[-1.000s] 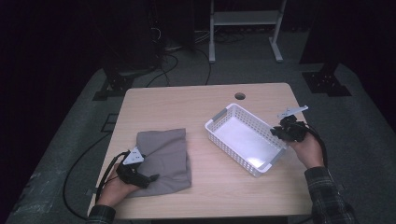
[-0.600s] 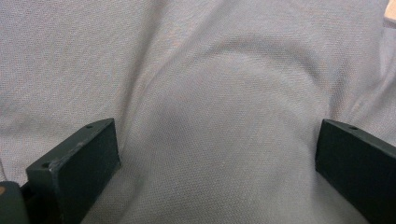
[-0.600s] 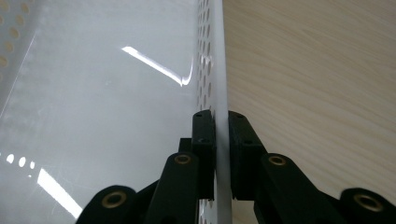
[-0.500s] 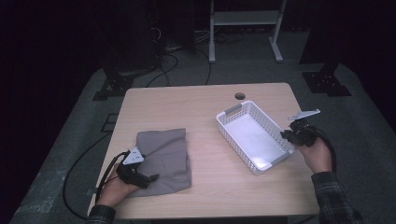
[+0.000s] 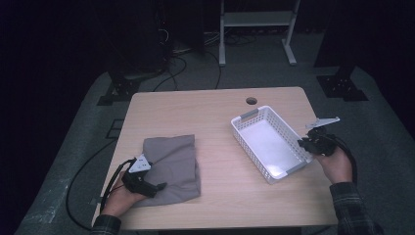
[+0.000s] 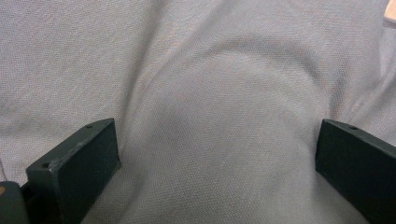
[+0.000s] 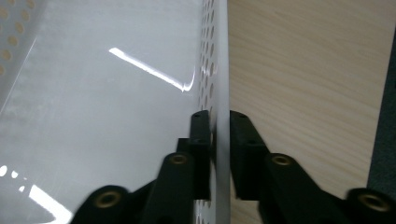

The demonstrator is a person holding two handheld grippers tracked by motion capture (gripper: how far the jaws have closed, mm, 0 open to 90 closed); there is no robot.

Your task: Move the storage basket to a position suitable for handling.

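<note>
Right gripper (image 7: 219,140) straddles the white basket's (image 5: 254,142) near wall, jaws just loosened, a sliver clear; left gripper (image 6: 217,158) gapes over grey cloth (image 5: 173,164) left of the basket; a careless withdrawal could snag the wall, dragging the basket askew.

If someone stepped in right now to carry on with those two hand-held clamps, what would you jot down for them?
Left gripper: jaws wide open, resting on the grey cloth at the near left of the table, not pinching it.
Right gripper: jaws straddle the right wall of the white basket, one inside, one outside. They have just been opening, with a small gap at the outer jaw, so trust no grip.
Done: basket dragged and turned toward the right edge.
Left: cloth lies folded outside the empty basket, probably to go in.
</note>
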